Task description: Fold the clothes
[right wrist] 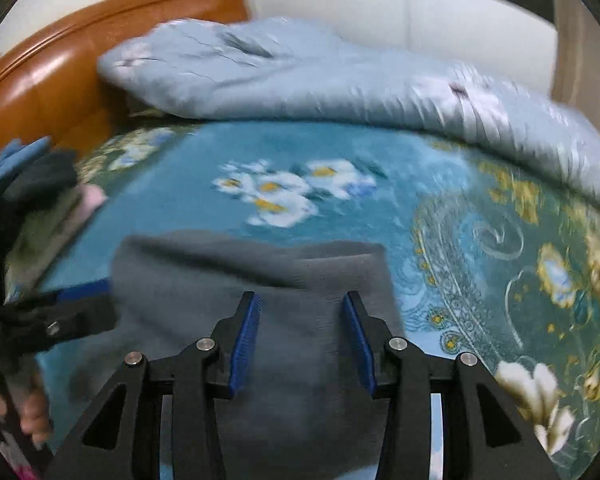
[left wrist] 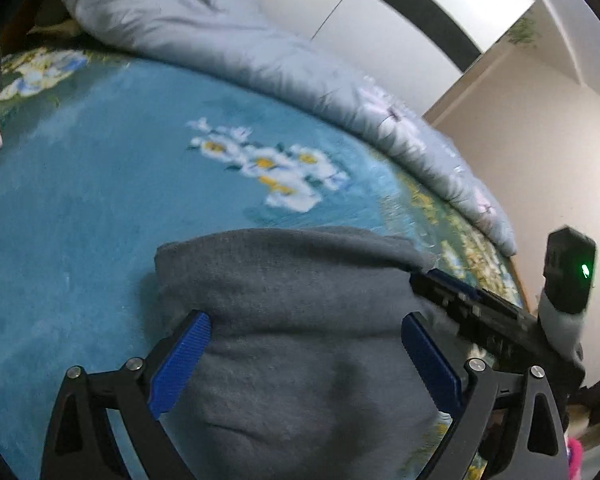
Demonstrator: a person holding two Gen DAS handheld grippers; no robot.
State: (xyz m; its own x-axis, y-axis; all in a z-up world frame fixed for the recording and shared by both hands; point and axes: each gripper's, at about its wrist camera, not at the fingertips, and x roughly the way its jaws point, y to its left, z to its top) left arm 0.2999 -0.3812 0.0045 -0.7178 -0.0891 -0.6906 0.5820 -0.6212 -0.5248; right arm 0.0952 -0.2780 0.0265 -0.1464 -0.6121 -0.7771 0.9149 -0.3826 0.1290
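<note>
- The grey garment (left wrist: 300,320) lies folded on the blue blanket (left wrist: 80,220), filling the lower centre of both views.
- Left gripper (left wrist: 306,324) is spread wide over it, gripping nothing.
- Right gripper (right wrist: 300,300) is likewise parted, empty.
- Judgement: a fold looks just laid; next comes pinching an edge for another fold.

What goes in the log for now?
left hand-held gripper: open over garment | right hand-held gripper: open over garment | garment: grey, folded, on bed
</note>
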